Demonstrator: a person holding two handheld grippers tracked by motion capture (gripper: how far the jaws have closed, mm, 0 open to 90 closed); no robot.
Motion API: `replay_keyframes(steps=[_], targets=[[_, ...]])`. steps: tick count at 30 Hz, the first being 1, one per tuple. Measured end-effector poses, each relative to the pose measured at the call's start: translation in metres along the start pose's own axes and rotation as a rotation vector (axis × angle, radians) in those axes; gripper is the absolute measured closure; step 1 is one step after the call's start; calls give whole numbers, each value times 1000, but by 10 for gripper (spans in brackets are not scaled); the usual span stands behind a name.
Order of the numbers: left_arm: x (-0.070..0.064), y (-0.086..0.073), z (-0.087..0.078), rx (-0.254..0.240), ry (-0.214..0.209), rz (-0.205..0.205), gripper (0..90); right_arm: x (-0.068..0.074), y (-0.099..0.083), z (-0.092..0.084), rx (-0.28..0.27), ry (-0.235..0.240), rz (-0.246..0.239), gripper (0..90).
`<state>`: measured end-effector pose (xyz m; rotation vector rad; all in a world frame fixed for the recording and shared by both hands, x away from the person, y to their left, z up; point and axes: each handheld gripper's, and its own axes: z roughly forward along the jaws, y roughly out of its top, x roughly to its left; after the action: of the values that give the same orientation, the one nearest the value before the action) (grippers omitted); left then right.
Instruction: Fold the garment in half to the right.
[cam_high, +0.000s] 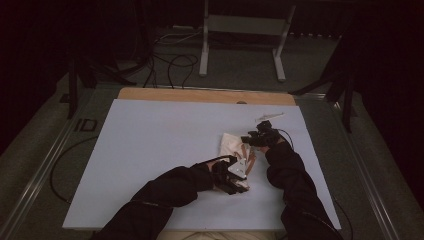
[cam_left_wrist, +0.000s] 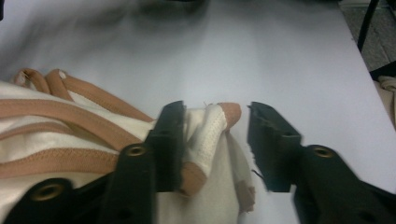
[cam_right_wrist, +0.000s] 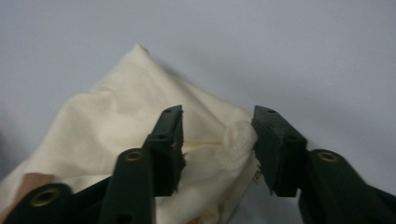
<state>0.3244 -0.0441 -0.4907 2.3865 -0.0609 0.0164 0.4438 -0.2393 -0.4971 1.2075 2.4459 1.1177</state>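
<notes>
**Cloth bag handling: both grippers at the fabric, grip not yet made**

Location: the cream cloth bag (cam_high: 234, 146) with tan straps (cam_left_wrist: 70, 116) lay bunched on the white board (cam_high: 150, 150), right of centre, between the two hands and near the person's edge.

L gripper (cam_high: 235, 176): sat at the near end of the bag. In the left gripper view its jaws stood well apart, w/ a folded corner of fabric and a tan strap end (cam_left_wrist: 229, 111) lying in the gap, against the left-hand jaw. Nothing was pinched.

R gripper (cam_high: 259, 137): sat at the far end of the bag. In the right gripper view its jaws were likewise wide open, w/ a small rolled fold of cloth (cam_right_wrist: 239, 140) touching the right-hand jaw. No hold here either.

Step in hand, as judged: positioning for a two-point grip on opposite ends.

Next move, approx.: close both sets of jaws squarely on the folds, checking each pinch takes fabric rather than strap alone, before any lift or spread
</notes>
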Motion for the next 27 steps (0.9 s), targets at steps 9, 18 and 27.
replay_keyframes(steps=[9, 18, 27], targets=[[-3, -1, -23, -80, 9, -66, 332, 14, 13, -11, -14, 26, -13, 391], [-4, -18, -41, -116, 42, -115, 139, 36, 20, -16, -4, 56, -67, 381], [-9, -38, -64, -140, 88, -167, 4, 64, 16, -21, 38, 88, -137, 409]])
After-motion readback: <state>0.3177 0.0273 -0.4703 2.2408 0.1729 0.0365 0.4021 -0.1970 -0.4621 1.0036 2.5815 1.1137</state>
